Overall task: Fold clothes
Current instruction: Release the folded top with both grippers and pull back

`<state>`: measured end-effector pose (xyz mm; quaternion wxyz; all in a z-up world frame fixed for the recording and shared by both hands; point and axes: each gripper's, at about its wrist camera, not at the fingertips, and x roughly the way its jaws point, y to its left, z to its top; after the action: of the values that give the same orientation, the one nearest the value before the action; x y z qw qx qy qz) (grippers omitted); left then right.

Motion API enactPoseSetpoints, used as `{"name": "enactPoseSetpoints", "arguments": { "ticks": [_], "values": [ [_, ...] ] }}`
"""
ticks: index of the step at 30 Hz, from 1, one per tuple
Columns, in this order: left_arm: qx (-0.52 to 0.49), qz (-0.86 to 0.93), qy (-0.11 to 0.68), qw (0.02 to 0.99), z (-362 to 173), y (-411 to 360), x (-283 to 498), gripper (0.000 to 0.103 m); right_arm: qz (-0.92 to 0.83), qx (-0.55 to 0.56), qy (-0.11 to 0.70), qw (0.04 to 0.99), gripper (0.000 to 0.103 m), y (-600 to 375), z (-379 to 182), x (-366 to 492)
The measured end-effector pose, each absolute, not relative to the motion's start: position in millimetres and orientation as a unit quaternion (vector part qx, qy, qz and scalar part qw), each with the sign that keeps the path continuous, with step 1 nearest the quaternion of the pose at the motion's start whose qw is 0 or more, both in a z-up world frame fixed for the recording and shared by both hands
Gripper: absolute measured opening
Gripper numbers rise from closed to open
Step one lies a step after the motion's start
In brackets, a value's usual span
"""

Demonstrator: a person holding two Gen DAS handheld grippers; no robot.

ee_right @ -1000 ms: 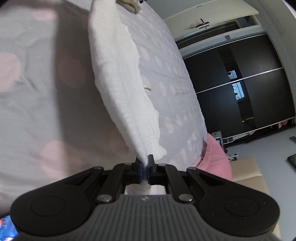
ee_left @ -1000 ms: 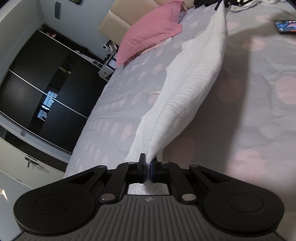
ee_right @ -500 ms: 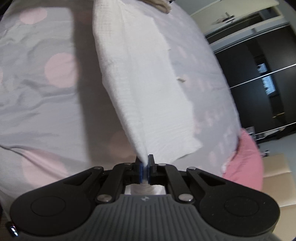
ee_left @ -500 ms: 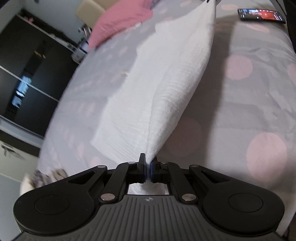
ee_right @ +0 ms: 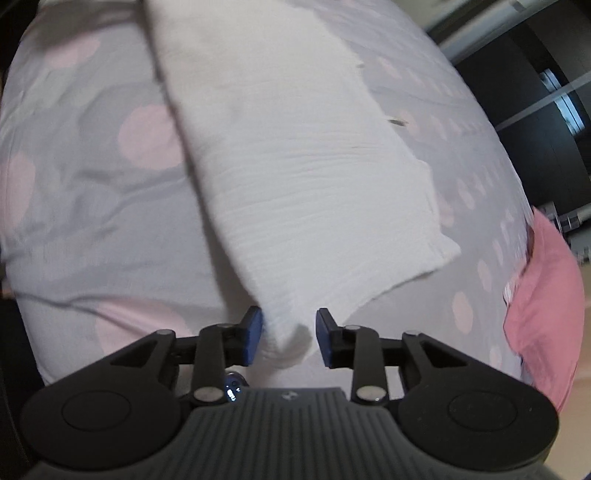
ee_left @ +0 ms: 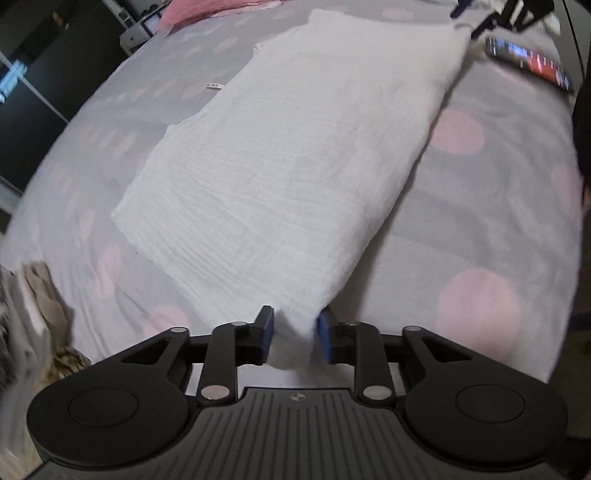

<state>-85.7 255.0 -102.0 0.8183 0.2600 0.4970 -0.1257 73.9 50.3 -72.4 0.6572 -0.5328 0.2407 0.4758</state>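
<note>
A white crinkled garment [ee_left: 288, 166] lies folded flat on the grey bedspread with pink dots [ee_left: 480, 221]. My left gripper [ee_left: 295, 328] points down at its near corner. Its jaws are opening, and the corner sits loosely between the blue pads [ee_left: 266, 330]. In the right wrist view the same garment [ee_right: 295, 166] stretches away from my right gripper [ee_right: 289, 330]. Those jaws are also opening, with the opposite corner slack between the blue pads [ee_right: 253, 332]. The right gripper also shows far off in the left wrist view [ee_left: 495, 14], at the garment's far end.
A phone with a lit screen [ee_left: 528, 62] lies on the bed near the far corner. A pink pillow [ee_right: 543, 295] sits at the bed's head. Dark wardrobe doors [ee_left: 29, 74] stand beyond the bed. A heap of other clothes [ee_left: 37, 314] lies at the left edge.
Both grippers went from shut on the garment's corners to open. The garment, stretched taut and hanging between them before, now lies flat on the bed. Both views tilted downward.
</note>
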Motion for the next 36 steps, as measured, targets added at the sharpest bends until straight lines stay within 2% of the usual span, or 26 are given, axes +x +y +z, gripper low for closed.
{"name": "enactPoseSetpoints", "arguments": {
  "ticks": [3, 7, 8, 13, 15, 17, 18, 25, 29, 36],
  "values": [
    [0.227, -0.136, 0.490, 0.831, -87, 259, -90, 0.030, 0.467, -0.475, 0.256, 0.700, 0.043, 46, -55, 85],
    [0.167, -0.144, 0.465, 0.857, -64, 273, -92, 0.044, 0.450, -0.391, 0.281, 0.752, 0.051, 40, -34, 101],
    [0.144, -0.136, 0.458, 0.867, -59, 279, -90, 0.044, 0.441, -0.372, 0.295, 0.761, 0.054, 38, -33, 106],
    [0.050, -0.084, 0.431, 0.897, -45, 307, -75, 0.046, 0.402, -0.306, 0.347, 0.790, 0.057, 40, -36, 124],
    [0.033, -0.064, 0.425, 0.902, -45, 314, -68, 0.046, 0.393, -0.280, 0.357, 0.800, 0.063, 43, -36, 130],
    [0.017, -0.049, 0.423, 0.905, -47, 319, -61, 0.046, 0.384, -0.256, 0.364, 0.809, 0.075, 46, -35, 135],
    [0.006, -0.041, 0.423, 0.905, -48, 321, -58, 0.047, 0.379, -0.248, 0.367, 0.813, 0.076, 47, -35, 136],
    [-0.055, -0.003, 0.432, 0.900, -58, 341, -42, 0.051, 0.356, -0.163, 0.417, 0.820, 0.076, 47, -42, 158],
    [-0.062, 0.006, 0.435, 0.898, -62, 344, -35, 0.053, 0.316, -0.056, 0.452, 0.832, 0.076, 37, -49, 184],
    [-0.071, 0.016, 0.434, 0.898, -64, 347, -21, 0.053, 0.279, 0.001, 0.451, 0.848, 0.076, 42, -52, 208]
  ]
}}
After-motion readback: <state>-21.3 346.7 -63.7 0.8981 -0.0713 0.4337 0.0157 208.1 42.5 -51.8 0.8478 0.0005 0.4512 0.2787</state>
